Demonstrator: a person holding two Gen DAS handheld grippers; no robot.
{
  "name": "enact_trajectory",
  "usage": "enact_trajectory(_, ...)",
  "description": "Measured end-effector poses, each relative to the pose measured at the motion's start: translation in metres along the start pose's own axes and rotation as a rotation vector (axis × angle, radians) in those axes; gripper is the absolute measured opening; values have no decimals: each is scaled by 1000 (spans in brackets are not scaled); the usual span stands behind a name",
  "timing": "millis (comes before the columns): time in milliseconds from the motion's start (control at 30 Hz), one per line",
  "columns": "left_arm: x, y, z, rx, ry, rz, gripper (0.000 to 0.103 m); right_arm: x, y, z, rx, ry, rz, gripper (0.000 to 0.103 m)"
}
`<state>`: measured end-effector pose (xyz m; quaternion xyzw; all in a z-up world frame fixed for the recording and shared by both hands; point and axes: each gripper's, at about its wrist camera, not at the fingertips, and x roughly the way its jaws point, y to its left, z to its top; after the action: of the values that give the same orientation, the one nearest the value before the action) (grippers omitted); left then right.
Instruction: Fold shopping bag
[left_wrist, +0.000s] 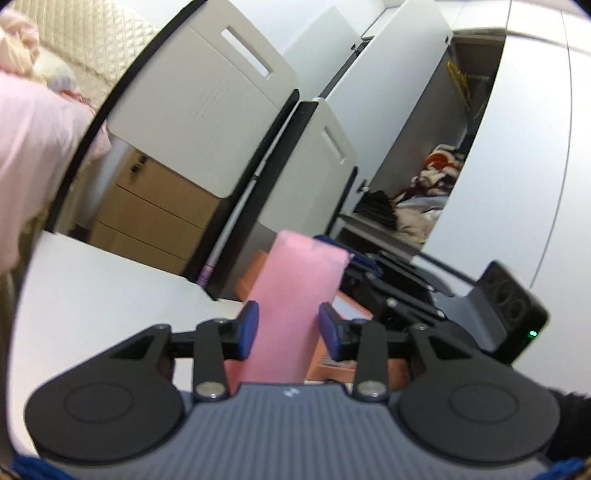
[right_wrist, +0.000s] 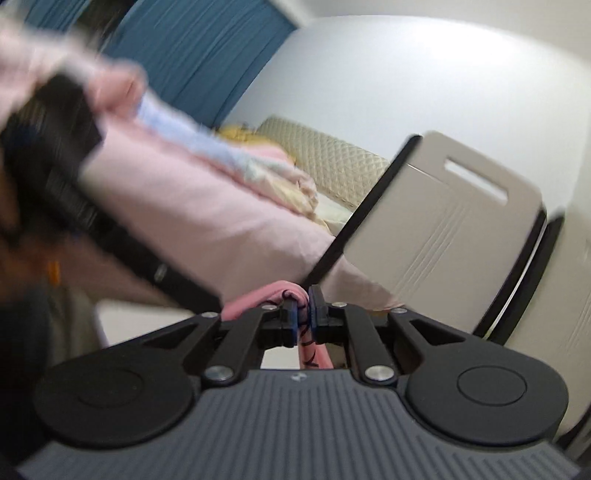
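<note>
- In the left wrist view, the left gripper sits in the lower middle of the frame, its two blue pads standing apart.
- A folded strip of the pink shopping bag rises between those pads toward the centre of the frame. The left pad lies at the strip's edge, while a thin gap shows at the right pad, so the jaws look loosened and not pressed on it.
- To the right of the strip, the black body of the other gripper crosses the frame, with a small green light on its camera block.
- Behind it, at the upper right, an open cupboard holds a heap of clothes. Two pale chair backs stand at the upper centre, above a white table.
- In the right wrist view, the right gripper is in the lower middle with its pads drawn almost together, pinching a thin fold of the pink bag, which bunches up to the left of the fingertips and hangs down under them.
- Blurred pink cloth fills the left and centre of that frame, with a dark blurred gripper body at the far left.
- A blue curtain hangs at the upper left, and a pale chair back stands at the right.
</note>
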<state>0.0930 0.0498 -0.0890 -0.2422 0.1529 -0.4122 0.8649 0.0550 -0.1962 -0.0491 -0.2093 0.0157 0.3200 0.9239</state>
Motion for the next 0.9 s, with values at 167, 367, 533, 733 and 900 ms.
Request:
enact_trajectory(167,1,7,-1,-73,11,-90,52,-23,-41,-6,258,-72,138,11)
enact_trajectory(367,1,1,-4,-58,1,-200,63,-40,-63,-21,516,-123,316,10)
enact_trajectory(533,1,-6,-7,-40,-2,-266,72,-49,-77,-34,700,-179,487,11)
enact_trajectory(733,7,-3,-10,-103,32,-403,79,-52,-90,-41,842,-242,675,11)
enact_trajectory(900,17,-2,-15,-159,80,-488,70,-47,-93,-47,938,-267,815,11)
